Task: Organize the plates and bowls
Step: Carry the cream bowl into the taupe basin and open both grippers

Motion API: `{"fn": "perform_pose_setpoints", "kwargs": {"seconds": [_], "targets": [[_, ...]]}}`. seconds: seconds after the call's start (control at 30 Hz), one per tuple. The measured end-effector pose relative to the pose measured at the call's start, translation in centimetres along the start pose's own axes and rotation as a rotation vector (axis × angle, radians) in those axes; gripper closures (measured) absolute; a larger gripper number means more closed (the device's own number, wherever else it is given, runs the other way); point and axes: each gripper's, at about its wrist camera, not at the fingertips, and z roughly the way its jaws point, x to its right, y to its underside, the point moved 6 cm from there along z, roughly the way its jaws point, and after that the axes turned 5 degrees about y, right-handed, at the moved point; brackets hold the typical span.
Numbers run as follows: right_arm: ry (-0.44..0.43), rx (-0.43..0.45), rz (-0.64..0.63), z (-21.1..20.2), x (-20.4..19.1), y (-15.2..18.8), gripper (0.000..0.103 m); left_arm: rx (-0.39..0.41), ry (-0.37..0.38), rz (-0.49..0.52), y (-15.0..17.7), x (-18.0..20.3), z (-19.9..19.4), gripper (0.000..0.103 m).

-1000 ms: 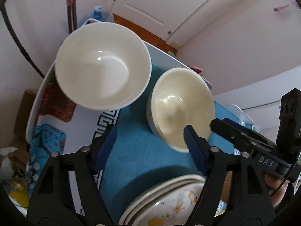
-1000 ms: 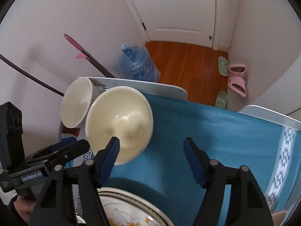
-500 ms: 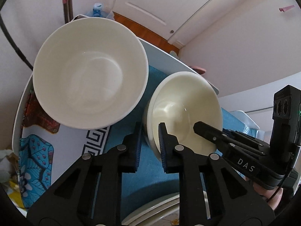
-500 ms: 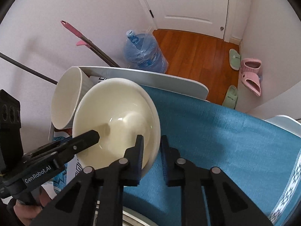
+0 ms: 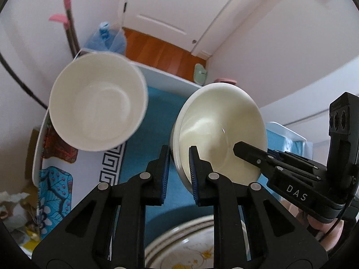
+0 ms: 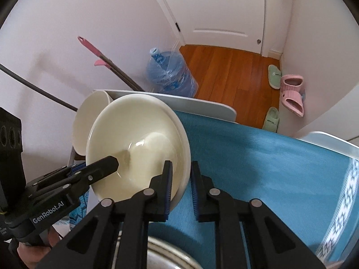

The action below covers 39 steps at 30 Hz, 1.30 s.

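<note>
I work over the counter (image 6: 280, 157), which is covered with a blue cloth. The largest piece is the white bowl (image 5: 98, 103) at the far left corner; it looks tipped toward my left camera, and I cannot tell whether it rests on the cloth. Beside it, to its right, is the cream bowl (image 6: 139, 143), tilted with its mouth facing me, apparently raised off the cloth. At the near edge, below both cameras, lies a stack of plates (image 5: 186, 248) with a yellow pattern.

My left hand-held gripper (image 5: 178, 174) is nearly closed, pinching the cream bowl's left rim, one finger inside and one outside. My right hand-held gripper (image 6: 181, 188) clamps the opposite rim likewise.

I judge the step to be nesting the cream bowl into the white one. To do it well I keep both pinches equally firm, level the bowl, centre it over the white bowl's mouth, lower gently, and release both sides together so glazed rims do not knock.
</note>
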Motion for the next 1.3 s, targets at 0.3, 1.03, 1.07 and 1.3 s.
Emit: {"fn": "perform_pose_setpoints", "kwargs": {"seconds": [0.3, 1.03, 1.07, 1.3], "targets": [[0.093, 0.103, 0.151, -8.6, 3.4, 3.5, 0.089, -0.029, 0.117, 0.177, 1.4, 7.5, -2.8, 0.088], [0.211, 0.107, 0.303, -17.1, 19.1, 19.6, 0.089, -0.175, 0.190, 0.384, 17.0, 25.3, 3.9, 0.088], [0.210, 0.095, 0.302, -16.6, 19.6, 20.2, 0.089, -0.187, 0.182, 0.377, 17.8, 25.3, 4.7, 0.088], [0.193, 0.042, 0.280, -13.9, 21.6, 23.1, 0.089, -0.222, 0.102, 0.395, 21.0, 25.0, 8.2, 0.088]]}}
